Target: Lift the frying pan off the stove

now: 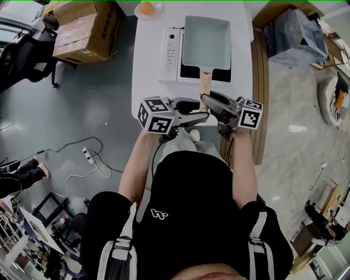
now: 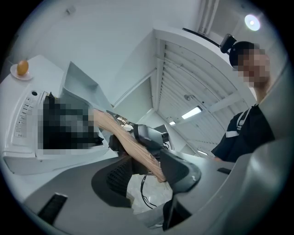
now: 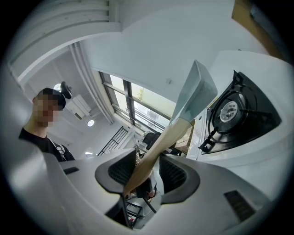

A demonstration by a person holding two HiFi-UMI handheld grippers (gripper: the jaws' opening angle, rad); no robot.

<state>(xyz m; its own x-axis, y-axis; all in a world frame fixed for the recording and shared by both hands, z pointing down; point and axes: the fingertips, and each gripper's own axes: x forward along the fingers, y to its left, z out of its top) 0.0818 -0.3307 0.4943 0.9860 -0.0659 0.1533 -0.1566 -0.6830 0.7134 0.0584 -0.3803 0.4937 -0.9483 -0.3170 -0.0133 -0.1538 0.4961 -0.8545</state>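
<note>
Frying pan (image 1: 206,41) is over the stove (image 1: 170,54) at the far end of the bench (image 1: 147,87). Its wooden handle (image 1: 205,83) points back toward the near edge. Can't tell if the pan is resting on the burner (image 3: 228,110) or just clear of it.

Right gripper (image 3: 147,172) is clamped on the wooden handle, near its free end. Left gripper (image 2: 147,174) has its jaws wide, with the handle tip between them, not pressed. Egg (image 1: 146,7) on a small plate (image 1: 156,11) sits at the far left corner, well apart.

Risks as I judge them:
- One-gripper hold far out on a long handle, so the pan's weight could droop the front or twist it in the pads.
- Smooth wood could slide through the pads on a fast lift.
- The wide left gripper gives no support, and its jaw could knock the handle tip.
- A tilted lift may catch the pan on the burner supports and drag the stove toward the near edge.
</note>
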